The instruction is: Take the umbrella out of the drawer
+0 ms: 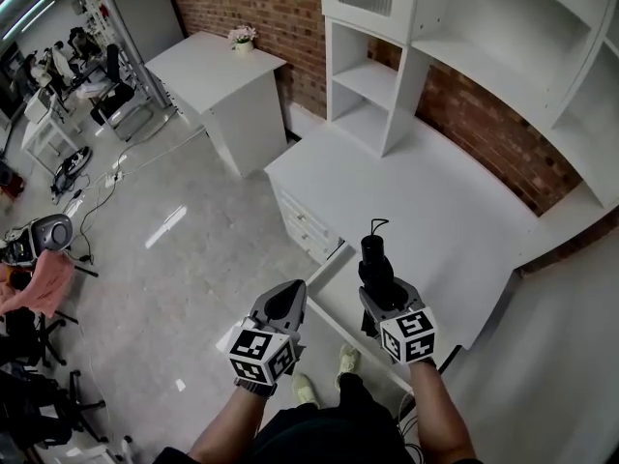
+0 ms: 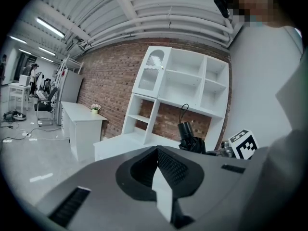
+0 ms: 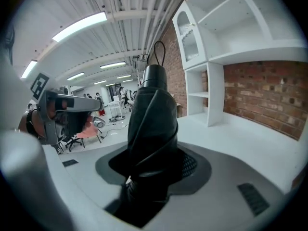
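Note:
A folded black umbrella with a cord loop on its handle stands upright between the jaws of my right gripper, which is shut on it. The umbrella hangs above the front edge of the white desk, over the open drawer. In the right gripper view the umbrella fills the middle, clamped in my right gripper. My left gripper is held to the left of it, shut and holding nothing. From the left gripper view the umbrella shows ahead to the right.
A white shelf unit stands on the desk against a brick wall. Further left is a second white table with a small flower pot. Office chairs and cables lie on the grey floor at left.

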Motion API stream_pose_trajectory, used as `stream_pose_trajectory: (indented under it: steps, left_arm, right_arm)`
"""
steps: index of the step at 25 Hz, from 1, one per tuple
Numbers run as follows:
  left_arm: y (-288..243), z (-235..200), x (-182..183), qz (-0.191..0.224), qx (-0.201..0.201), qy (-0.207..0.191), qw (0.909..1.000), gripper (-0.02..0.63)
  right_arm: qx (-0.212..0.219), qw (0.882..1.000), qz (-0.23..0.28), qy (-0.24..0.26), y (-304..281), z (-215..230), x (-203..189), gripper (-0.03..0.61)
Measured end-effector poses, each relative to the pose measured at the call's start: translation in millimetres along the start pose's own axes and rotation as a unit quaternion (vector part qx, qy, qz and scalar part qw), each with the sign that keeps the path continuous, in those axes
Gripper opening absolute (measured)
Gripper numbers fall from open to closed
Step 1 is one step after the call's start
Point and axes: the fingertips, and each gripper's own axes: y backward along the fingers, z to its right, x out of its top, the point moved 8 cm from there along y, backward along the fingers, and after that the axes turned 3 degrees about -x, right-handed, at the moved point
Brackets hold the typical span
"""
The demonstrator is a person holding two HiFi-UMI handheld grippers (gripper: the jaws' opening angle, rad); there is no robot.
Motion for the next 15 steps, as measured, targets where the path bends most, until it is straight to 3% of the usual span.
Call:
stream_pose_trajectory:
  steps: [15]
  left_arm:
    - [32.2,-1.0,54.6,0.046,0.007,-0.006,0.9989,0.006]
  right_arm:
    - [-0.023,0.994,0.097,0.037,44.9,-19.5,74.8,0.192]
